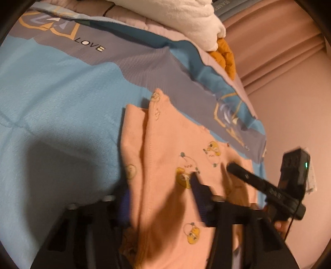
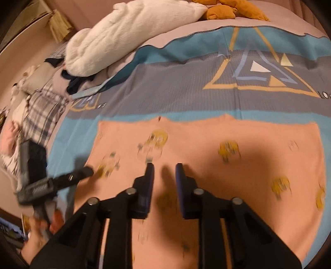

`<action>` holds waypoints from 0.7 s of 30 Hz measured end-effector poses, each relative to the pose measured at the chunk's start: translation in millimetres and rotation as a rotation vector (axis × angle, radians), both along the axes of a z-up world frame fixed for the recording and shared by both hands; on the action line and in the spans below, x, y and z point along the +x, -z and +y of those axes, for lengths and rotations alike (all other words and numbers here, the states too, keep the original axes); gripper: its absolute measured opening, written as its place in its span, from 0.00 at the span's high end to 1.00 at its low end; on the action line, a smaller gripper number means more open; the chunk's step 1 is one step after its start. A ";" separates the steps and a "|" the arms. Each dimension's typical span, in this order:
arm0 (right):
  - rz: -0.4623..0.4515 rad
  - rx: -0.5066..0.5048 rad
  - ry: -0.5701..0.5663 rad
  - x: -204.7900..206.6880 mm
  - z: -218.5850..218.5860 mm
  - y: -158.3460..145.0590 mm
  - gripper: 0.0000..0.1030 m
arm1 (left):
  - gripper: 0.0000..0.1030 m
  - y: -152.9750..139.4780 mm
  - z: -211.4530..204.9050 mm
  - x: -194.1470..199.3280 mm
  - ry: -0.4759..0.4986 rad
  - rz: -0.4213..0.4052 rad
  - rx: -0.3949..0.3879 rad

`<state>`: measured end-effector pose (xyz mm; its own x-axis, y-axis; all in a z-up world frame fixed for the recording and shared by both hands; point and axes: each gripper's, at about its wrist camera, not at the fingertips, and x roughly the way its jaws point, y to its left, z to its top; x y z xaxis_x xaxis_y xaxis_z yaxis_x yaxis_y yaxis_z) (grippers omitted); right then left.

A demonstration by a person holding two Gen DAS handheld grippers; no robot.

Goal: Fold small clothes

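Observation:
A small pink garment with yellow duck prints (image 1: 165,157) lies on the blue and grey blanket (image 1: 62,99). It also fills the lower half of the right wrist view (image 2: 206,149). In the left wrist view its left part is folded over lengthwise. My left gripper (image 1: 159,190) is open, with the cloth draped between its fingers and over the left one. My right gripper (image 2: 164,167) is open and empty, low over the middle of the garment. Each gripper shows in the other's view, the right one (image 1: 233,167) and the left one (image 2: 86,171), at the garment's edge.
A white fluffy blanket (image 2: 124,35) and an orange cloth (image 2: 225,10) lie at the far side of the bed. Plaid and other clothes (image 2: 39,103) are piled at the left. A pink curtain or wall (image 1: 289,72) runs along the bed edge.

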<state>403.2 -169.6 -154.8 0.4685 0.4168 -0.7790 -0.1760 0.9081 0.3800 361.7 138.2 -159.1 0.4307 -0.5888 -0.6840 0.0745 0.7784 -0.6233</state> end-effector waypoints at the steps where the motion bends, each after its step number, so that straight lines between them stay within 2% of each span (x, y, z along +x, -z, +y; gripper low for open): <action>1: 0.008 -0.015 0.004 6.3 3.1 4.1 0.89 | 0.76 2.0 -1.9 0.9 0.003 0.004 0.032; 3: 0.059 -0.086 0.024 20.0 10.7 20.2 0.94 | 0.78 2.2 -2.0 0.4 0.007 -0.001 0.046; 5: 0.068 -0.104 0.025 24.8 14.9 26.7 0.97 | 0.79 2.9 -0.8 1.2 0.010 0.003 0.050; 8: 0.084 -0.114 0.027 25.6 16.6 20.0 0.96 | 0.79 2.7 -0.3 1.2 0.012 0.009 0.059; 10: 0.076 -0.104 0.017 20.1 17.8 11.6 0.89 | 0.79 2.3 -0.2 1.7 0.014 0.013 0.064; 13: 0.034 -0.073 -0.050 -7.2 24.1 -5.0 0.89 | 0.79 1.9 -0.5 3.8 0.018 0.016 0.069; 16: 0.009 -0.093 -0.119 -43.2 35.3 -13.7 0.89 | 0.80 1.4 -0.8 5.1 0.014 0.023 0.072; 18: 0.011 -0.127 -0.155 -62.0 43.2 -10.1 0.89 | 0.80 1.4 -1.0 5.2 0.009 0.028 0.078; 21: 0.047 -0.195 -0.187 -77.7 53.2 12.0 0.89 | 0.83 0.3 -3.2 6.7 0.001 0.041 0.089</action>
